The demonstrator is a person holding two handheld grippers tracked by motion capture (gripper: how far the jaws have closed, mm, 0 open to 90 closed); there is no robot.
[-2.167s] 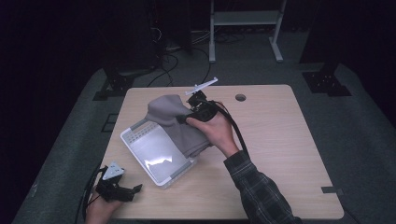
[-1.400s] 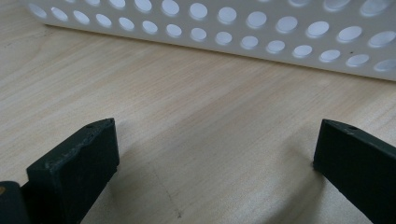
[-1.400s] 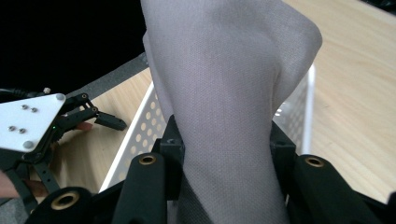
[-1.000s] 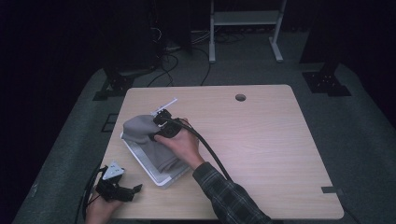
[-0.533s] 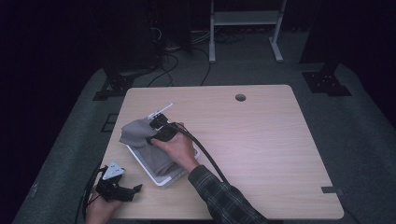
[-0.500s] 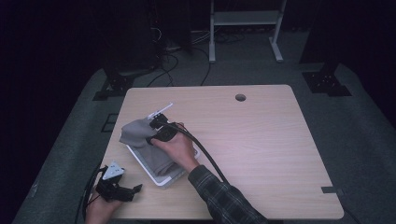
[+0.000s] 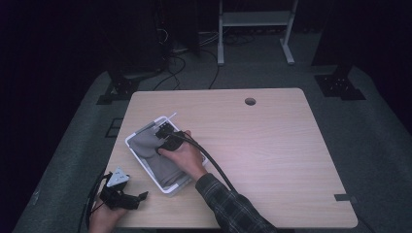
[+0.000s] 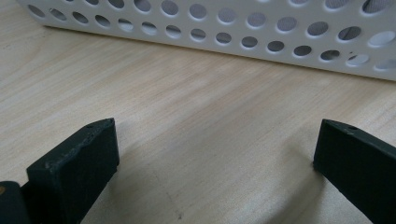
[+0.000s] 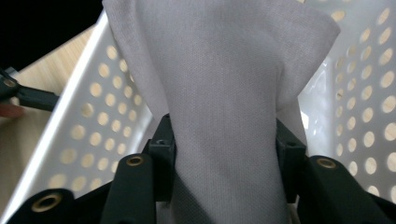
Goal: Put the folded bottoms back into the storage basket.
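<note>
A grey cloth (image 7: 154,158) lies inside the white perforated basket (image 7: 135,137) on the left half of the wooden table. My right gripper (image 7: 163,138) reaches into the basket and is shut on the cloth; in the right gripper view the grey cloth (image 9: 224,93) rises between the two jaws, with the basket's wall (image 9: 88,112) on both sides. My left gripper (image 7: 137,198) rests near the table's front left corner, open with nothing between its fingers. In the left gripper view its fingertips (image 8: 79,158) point over bare wood toward the basket's side (image 8: 233,28).
The table (image 7: 272,145) has a round cable hole (image 7: 250,101) near its far edge. A black cable (image 7: 214,165) trails from the right gripper along the forearm in a plaid sleeve (image 7: 228,206). Dark stands and cables lie on the floor beyond the table.
The right gripper carried the grey cloth leftward over the table and lowered it into the basket. The left gripper stayed in place.
</note>
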